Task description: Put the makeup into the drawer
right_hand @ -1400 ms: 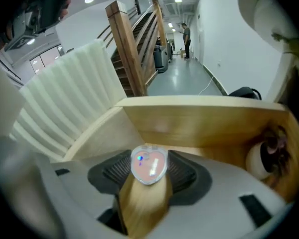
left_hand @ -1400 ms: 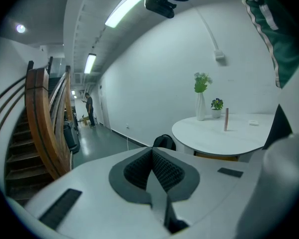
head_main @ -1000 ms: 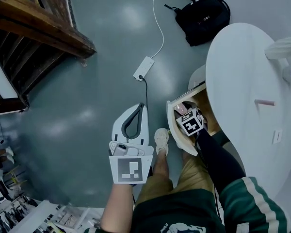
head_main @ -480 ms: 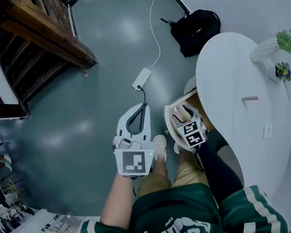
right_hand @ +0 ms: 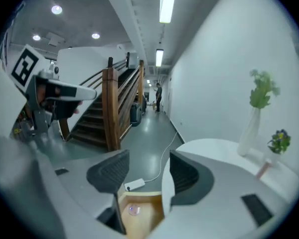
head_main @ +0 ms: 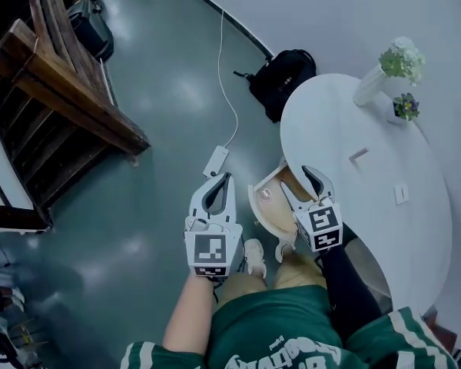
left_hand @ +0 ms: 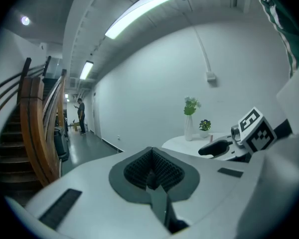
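**Head view.** The right gripper [head_main: 296, 180] is shown lifted clear above the open drawer [head_main: 276, 215]. A second ago it was sunk low in the drawer's mouth. Its jaws are spread, and nothing is carried between them. A small round makeup piece [head_main: 265, 195] is seen lying on the drawer's wooden floor, close to the white front wall. That piece is therefore judged delivered, and the drawer is left open. The left gripper [head_main: 223, 180] is held just left of the drawer, somewhat higher than before, with its jaws pressed together and empty. On the white table [head_main: 369, 206] above the drawer a thin pink stick [head_main: 359, 155] is seen. It may be further makeup, but it is too small to tell.

**Left gripper view.** The ribbed pads are shown closed on each other, with nothing pinched. Neither the drawer nor its contents are shown here. The right gripper [left_hand: 209, 150] is seen at the right, in front of the table edge.

**Right gripper view.** Only here is the drawer [right_hand: 149, 215] looked into directly, between the parted jaws. The makeup piece [right_hand: 133, 209] is shown lying free on the wood, touched by neither jaw. A power strip [right_hand: 135, 184] is seen on the floor just beyond the drawer's front.
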{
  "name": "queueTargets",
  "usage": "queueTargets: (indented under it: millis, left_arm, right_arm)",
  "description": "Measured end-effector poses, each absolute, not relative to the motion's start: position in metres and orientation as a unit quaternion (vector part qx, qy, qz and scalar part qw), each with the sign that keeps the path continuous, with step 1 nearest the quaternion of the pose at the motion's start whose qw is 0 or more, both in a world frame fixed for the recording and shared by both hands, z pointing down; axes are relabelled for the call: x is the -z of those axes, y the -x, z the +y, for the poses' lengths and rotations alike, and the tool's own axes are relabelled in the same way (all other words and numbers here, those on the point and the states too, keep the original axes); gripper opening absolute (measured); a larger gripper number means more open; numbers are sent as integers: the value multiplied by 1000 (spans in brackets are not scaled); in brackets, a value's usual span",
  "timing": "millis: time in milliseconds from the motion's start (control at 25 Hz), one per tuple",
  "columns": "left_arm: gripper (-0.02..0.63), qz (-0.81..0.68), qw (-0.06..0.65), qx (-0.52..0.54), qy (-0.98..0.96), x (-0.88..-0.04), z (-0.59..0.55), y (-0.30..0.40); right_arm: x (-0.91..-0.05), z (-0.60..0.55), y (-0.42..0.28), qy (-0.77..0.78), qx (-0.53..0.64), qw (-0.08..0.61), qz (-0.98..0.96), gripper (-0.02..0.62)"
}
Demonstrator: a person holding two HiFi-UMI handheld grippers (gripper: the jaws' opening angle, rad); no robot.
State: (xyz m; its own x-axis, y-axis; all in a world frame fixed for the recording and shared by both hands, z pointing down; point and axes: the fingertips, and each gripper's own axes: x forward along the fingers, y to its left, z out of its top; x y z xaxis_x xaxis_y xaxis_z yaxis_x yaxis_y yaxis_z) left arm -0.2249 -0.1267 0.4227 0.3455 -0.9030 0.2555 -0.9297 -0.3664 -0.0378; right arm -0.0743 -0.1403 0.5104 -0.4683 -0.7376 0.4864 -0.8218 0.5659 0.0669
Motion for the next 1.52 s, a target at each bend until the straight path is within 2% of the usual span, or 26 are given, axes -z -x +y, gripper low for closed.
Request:
queueTargets:
  millis: [280, 520, 1120, 1520]
  left_arm:
    - [-2, -535, 35, -100, -838, -383, -134, 193]
    - [0, -508, 11, -84, -857, -358, -148, 152]
    - [0, -406, -23, -105, -907, -362, -176, -13]
    - [0, -419, -18, -124, -899, -386, -190, -47]
  right_arm:
    - [-397, -142, 26, -519, -27, 160, -839, 261]
    - [-354, -141, -10, -550, -5, 116, -827, 261]
    - [-359, -141, -156, -621, -18, 123, -774, 264]
    - [-445, -177, -187, -587, -87, 146, -791, 264]
